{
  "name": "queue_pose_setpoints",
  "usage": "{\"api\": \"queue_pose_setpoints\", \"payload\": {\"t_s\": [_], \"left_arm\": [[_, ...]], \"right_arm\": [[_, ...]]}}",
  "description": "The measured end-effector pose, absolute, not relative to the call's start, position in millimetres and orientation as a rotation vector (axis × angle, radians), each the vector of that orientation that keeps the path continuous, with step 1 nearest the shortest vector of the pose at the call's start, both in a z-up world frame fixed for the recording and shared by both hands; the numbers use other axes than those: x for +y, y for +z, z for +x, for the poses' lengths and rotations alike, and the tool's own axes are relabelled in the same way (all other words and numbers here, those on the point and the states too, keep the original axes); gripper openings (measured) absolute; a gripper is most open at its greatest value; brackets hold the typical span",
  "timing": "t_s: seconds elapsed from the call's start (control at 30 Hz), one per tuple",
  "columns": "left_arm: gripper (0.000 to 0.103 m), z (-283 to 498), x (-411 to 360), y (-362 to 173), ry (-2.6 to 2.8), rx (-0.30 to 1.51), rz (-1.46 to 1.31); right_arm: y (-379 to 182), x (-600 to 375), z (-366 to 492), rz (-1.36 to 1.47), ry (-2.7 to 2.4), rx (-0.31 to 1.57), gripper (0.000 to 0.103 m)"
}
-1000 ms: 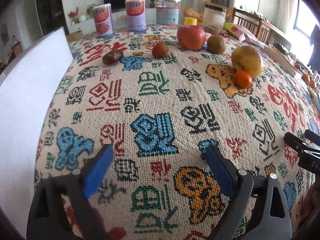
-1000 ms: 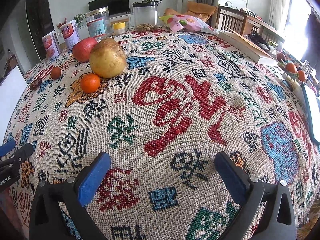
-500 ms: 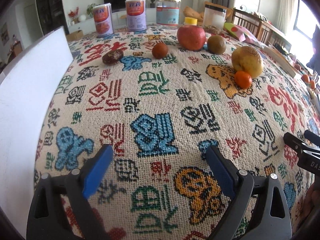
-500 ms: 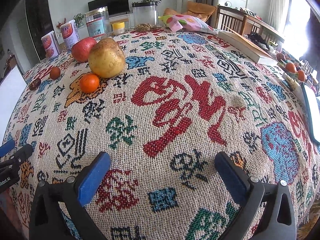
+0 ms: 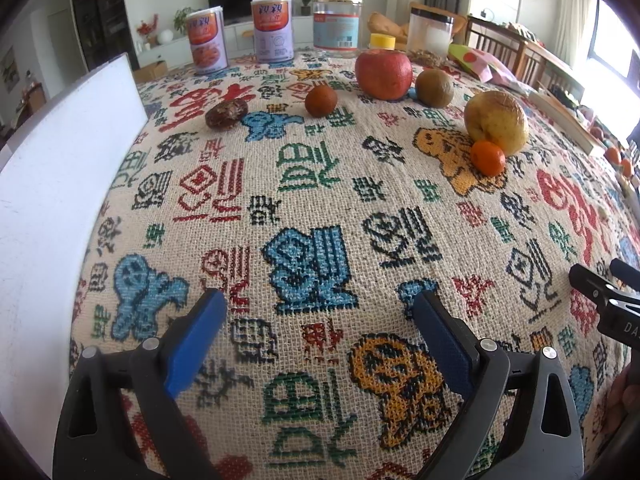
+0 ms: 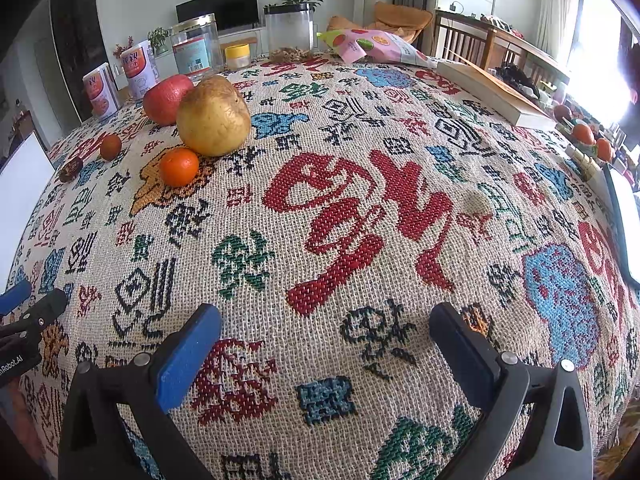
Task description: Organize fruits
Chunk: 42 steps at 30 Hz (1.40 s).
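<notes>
Nothing has shifted: left tongs and right tongs hover open and empty over the woven patterned desk cloth, round orange tangerine at two o'clock beside the yellow pear.

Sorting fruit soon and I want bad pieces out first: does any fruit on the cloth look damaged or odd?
The big yellow fruit beside the small orange looks wrinkled and browned on its skin. Others look sound.

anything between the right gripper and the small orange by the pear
Nothing visible. Only bare patterned tablecloth lies between the open right gripper and the small orange. The pear sits just behind the orange, not in the way.
</notes>
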<state>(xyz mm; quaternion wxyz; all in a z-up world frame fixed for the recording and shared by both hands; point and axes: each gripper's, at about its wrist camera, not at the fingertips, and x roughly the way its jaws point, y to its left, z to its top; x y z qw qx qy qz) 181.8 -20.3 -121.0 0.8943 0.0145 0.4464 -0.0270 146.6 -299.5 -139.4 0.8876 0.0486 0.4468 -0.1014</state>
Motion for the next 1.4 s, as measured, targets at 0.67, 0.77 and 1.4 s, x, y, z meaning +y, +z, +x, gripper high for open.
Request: {"api": "queue_pose_setpoints", "payload": {"t_s": [0.67,0.77,1.4], "left_arm": [[0.096,181.0,-20.2,-121.2,-0.06,0.924,0.022],[0.096,181.0,-20.2,-121.1,-0.061,0.924,0.021],[0.096,180.9,-20.1,-121.4,-0.063,0.923,0.017]], "right_arm": [[-139.2,-299.6,146.5,0.102,-0.211,0.928,0.103],[-139.2,-299.6,146.5,0.102,-0.211,0.928,0.103],[-139.1,-299.3,146.6,0.102,-0.211,0.929,0.103]]}}
